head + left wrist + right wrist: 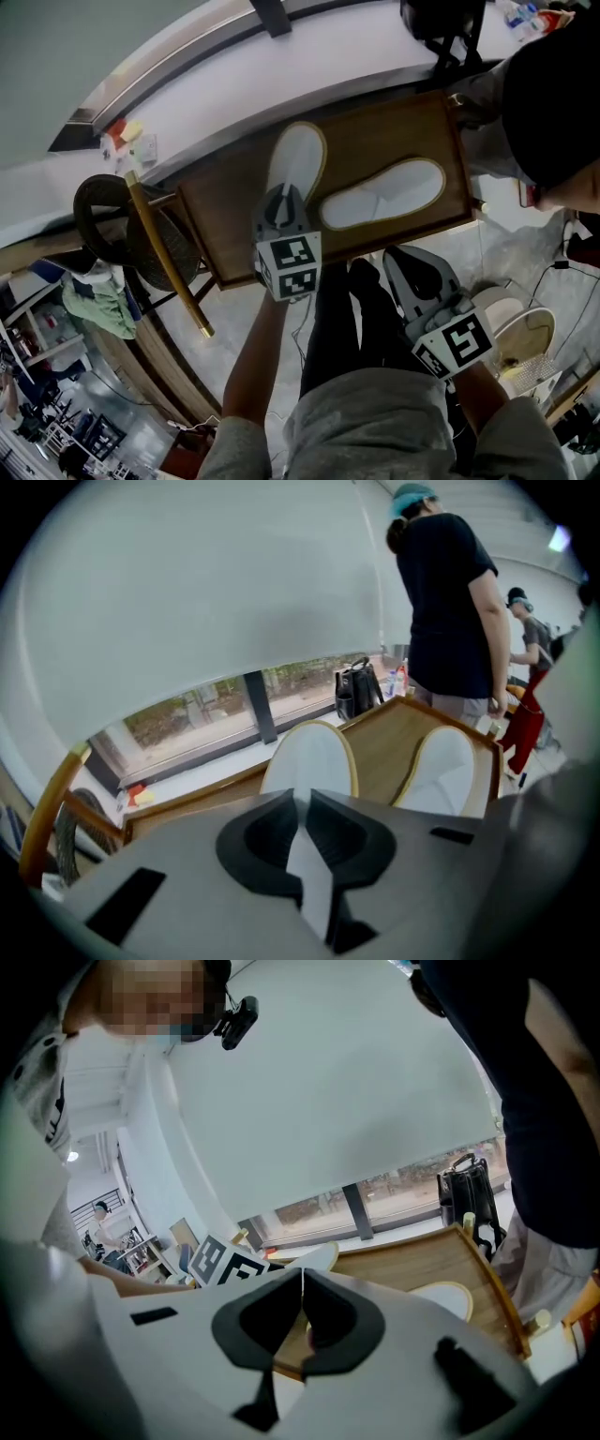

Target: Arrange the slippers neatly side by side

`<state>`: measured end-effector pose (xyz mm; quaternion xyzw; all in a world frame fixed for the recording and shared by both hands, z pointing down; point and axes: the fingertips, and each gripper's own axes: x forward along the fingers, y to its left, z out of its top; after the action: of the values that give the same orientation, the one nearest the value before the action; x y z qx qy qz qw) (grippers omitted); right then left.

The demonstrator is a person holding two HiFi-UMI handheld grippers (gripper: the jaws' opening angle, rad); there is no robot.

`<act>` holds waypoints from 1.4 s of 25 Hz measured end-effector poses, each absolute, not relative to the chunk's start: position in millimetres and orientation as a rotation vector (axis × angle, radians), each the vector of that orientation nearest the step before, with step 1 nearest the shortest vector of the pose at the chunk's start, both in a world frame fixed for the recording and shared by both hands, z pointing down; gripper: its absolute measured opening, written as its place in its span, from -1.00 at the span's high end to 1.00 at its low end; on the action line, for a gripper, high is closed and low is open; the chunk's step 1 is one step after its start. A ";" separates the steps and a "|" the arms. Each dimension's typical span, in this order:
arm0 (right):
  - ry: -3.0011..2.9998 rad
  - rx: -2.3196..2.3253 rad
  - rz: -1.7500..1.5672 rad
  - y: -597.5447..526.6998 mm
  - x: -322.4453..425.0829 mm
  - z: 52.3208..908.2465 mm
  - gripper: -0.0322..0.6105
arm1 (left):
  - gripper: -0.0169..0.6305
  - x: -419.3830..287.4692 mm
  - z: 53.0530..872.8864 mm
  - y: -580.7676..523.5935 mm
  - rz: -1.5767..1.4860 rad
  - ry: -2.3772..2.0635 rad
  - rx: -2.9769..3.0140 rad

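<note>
Jaws of the left gripper [302, 801] stand nearly together, pinched on a thin white strip that runs between their pads: the near, heel end of the left slipper [309, 757]. In the head view this gripper [284, 195] sits over that heel at the near side of the wooden table [225, 216], and the left slipper [296, 155] stretches away from the jaws with its toe toward the far edge. The right slipper [384, 194] lies just beside it on the table, turned at an angle to it so its length runs across rather than away; the two nearly meet close to the left gripper's jaws and are not parallel. From the left gripper view the right slipper [445, 766] lies to the right of the jaws, clear of them. The right gripper [302, 1277] has its jaws fully together with nothing between them. It is held off the table's near edge [400, 258], with the right slipper [445, 1297] beyond and to the right of its tips.
</note>
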<state>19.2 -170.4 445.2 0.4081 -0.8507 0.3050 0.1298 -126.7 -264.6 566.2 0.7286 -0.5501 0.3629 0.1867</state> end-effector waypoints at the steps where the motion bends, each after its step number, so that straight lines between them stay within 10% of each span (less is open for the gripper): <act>1: -2.479 1.175 0.883 -169.4 15.9 442.9 0.82 | 0.83 -138.0 565.8 -259.0 1.004 -1.580 1.991; 30: -2.480 1.142 0.849 -172.8 12.2 438.5 0.82 | 0.82 -171.1 604.6 -227.1 0.776 -1.650 1.520; 35: -2.364 1.238 0.812 -178.1 29.2 464.0 0.81 | 0.40 -158.4 597.1 -223.4 0.771 -1.597 1.602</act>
<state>29.2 -178.1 464.0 0.4369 -0.8344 0.2868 0.1753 -158.4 -223.4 597.1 0.6236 -0.6217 0.3002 0.3668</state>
